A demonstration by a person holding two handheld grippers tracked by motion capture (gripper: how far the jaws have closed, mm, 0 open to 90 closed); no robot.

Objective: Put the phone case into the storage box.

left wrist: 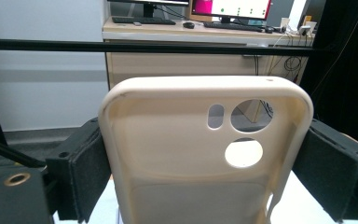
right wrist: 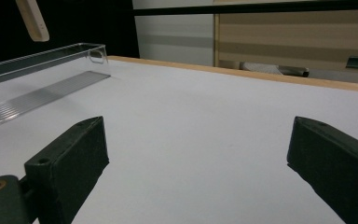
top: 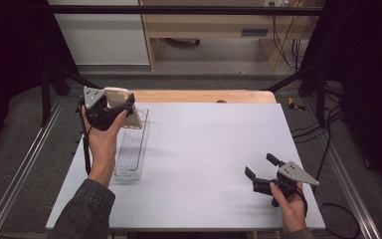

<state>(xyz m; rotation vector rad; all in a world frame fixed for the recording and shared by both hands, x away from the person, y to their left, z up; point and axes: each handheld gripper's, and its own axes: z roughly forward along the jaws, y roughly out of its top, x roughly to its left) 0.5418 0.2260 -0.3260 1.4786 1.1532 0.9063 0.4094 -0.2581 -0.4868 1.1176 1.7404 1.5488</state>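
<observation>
The phone case [top: 125,106], cream-coloured and soft-looking, was held in the air at the far left of the surface [top: 204,149], above the far end of the clear tray [top: 132,149]. It was clamped by the left tongs [top: 122,110], whose jaws were pressed against its two long side edges, as seen in the left gripper view, where the phone case [left wrist: 186,158] stood between the pads with its open inner side towards the camera. Its long axis ran away from the tongs, up and towards the far side, with the camera cut-outs [left wrist: 244,135] at the end farthest from the hand. The tray lay directly below and slightly nearer, its own long axis running near to far, so a lowering of the case along that line was judged to be the coming move. The left hand was by far the nearer to both things. At the near right, well apart from the tray, the right tongs [top: 261,167] were held low over the bare surface with the jaws wide apart and nothing between them, pointed leftwards towards the tray [right wrist: 42,79].
</observation>
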